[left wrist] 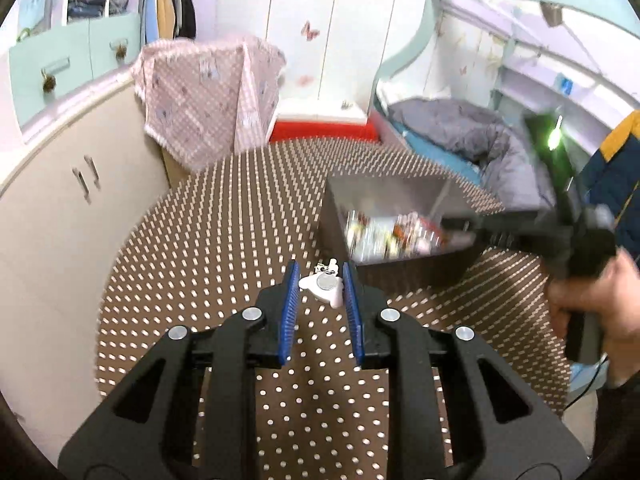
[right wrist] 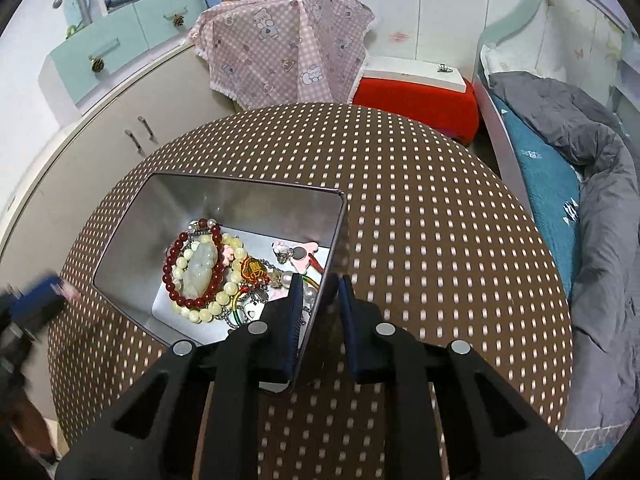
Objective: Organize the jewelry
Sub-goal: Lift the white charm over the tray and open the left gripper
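A white charm with a round metal disc (left wrist: 325,286) lies on the dotted brown tablecloth (left wrist: 224,240), between the blue pads of my left gripper (left wrist: 322,294), whose jaws stand open around it. A metal box (right wrist: 248,200) holds several pieces: a red bead bracelet (right wrist: 176,268), a cream bead bracelet (right wrist: 224,292), a pale jade pendant (right wrist: 200,268) and a pink charm (right wrist: 302,256). My right gripper (right wrist: 320,300) straddles the box's right wall, one pad inside and one outside. The box (left wrist: 400,236) and right gripper (left wrist: 472,228) show blurred in the left wrist view.
The round table stands beside a beige cabinet (right wrist: 100,148). A pink checked cloth (right wrist: 284,48) covers something behind the table. A red stool (right wrist: 420,100) and a bed with a grey quilt (right wrist: 600,184) stand at the right.
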Tool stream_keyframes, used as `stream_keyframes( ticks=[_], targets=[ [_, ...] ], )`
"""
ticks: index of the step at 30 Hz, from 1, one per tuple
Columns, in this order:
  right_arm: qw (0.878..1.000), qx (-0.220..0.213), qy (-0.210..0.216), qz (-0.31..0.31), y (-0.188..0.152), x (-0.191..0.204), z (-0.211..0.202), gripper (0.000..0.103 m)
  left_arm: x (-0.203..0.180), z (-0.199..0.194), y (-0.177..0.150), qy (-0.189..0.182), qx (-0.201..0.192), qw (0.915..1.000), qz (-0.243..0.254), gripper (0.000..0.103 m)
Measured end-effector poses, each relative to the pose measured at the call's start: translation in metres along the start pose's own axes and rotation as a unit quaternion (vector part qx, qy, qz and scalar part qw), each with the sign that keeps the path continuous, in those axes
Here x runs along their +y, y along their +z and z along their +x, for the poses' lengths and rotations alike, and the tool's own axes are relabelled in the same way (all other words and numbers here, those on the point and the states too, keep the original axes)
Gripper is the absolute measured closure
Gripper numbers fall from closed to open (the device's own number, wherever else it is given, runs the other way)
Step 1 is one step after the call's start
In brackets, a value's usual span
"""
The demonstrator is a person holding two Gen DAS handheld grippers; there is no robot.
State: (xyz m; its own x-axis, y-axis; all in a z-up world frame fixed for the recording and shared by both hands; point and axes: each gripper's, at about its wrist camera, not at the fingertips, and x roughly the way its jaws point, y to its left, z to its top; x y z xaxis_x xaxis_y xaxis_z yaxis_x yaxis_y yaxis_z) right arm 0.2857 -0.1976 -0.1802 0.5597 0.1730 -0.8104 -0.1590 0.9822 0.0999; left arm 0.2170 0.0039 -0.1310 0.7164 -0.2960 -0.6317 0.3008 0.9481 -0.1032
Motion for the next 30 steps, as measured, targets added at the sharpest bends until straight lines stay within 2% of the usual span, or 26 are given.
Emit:
stream_keyframes(
  ticks=[5, 10, 17, 20, 21, 22, 23, 24, 25, 27, 28, 29, 30],
  targets=[
    [1.0, 0.002, 0.003, -0.004, -0.023, 0.005, -0.016, 0.087, -0.009, -0.028, 0.017, -0.025, -0.031, 0.9992, 0.009, 0.081],
    [1.0, 0.003, 0.009, -0.011, -0.038, 0.006, -0.025, 0.087, -0.031, -0.023, 0.033, -0.056, -0.035, 0.9975, 0.025, 0.081],
    [1.0, 0.003, 0.016, -0.011, -0.04, 0.008, -0.024, 0.086, -0.056, -0.003, 0.046, -0.103, -0.018, 0.9936, 0.04, 0.081],
    [1.0, 0.001, 0.017, -0.009, -0.039, 0.008, -0.024, 0.086, -0.058, 0.012, 0.05, -0.094, 0.0, 0.9947, 0.042, 0.08],
    [1.0, 0.001, 0.018, -0.008, -0.039, 0.008, -0.024, 0.086, -0.058, 0.018, 0.05, -0.092, 0.006, 0.995, 0.038, 0.07],
    [1.0, 0.0, 0.02, -0.005, -0.039, 0.008, -0.024, 0.085, -0.056, 0.024, 0.05, -0.089, 0.013, 0.9955, 0.031, 0.052],
    [1.0, -0.002, 0.021, -0.003, -0.04, 0.008, -0.025, 0.085, -0.054, 0.028, 0.051, -0.076, 0.012, 0.9968, 0.022, 0.013],
    [1.0, -0.006, 0.021, -0.001, -0.04, 0.008, -0.026, 0.085, -0.05, 0.027, 0.05, -0.062, -0.001, 0.998, 0.014, 0.007],
    [1.0, -0.009, 0.021, 0.0, -0.039, 0.008, -0.027, 0.082, -0.047, 0.026, 0.05, -0.056, -0.006, 0.9983, 0.012, 0.007],
    [1.0, -0.018, 0.017, 0.004, -0.039, 0.007, -0.031, 0.06, -0.042, 0.026, 0.05, -0.042, -0.004, 0.9991, 0.006, 0.007],
    [1.0, -0.027, 0.014, 0.007, -0.039, 0.006, -0.034, 0.041, -0.038, 0.024, 0.049, -0.034, -0.006, 0.9994, 0.003, 0.007],
    [0.999, -0.034, 0.015, 0.01, -0.039, 0.003, -0.038, 0.033, -0.036, 0.022, 0.049, -0.027, -0.009, 0.9996, 0.002, 0.007],
    [0.999, -0.038, 0.016, 0.014, -0.038, 0.003, -0.04, 0.03, -0.034, 0.019, 0.048, -0.02, -0.012, 0.9997, 0.0, 0.007]
  ],
)
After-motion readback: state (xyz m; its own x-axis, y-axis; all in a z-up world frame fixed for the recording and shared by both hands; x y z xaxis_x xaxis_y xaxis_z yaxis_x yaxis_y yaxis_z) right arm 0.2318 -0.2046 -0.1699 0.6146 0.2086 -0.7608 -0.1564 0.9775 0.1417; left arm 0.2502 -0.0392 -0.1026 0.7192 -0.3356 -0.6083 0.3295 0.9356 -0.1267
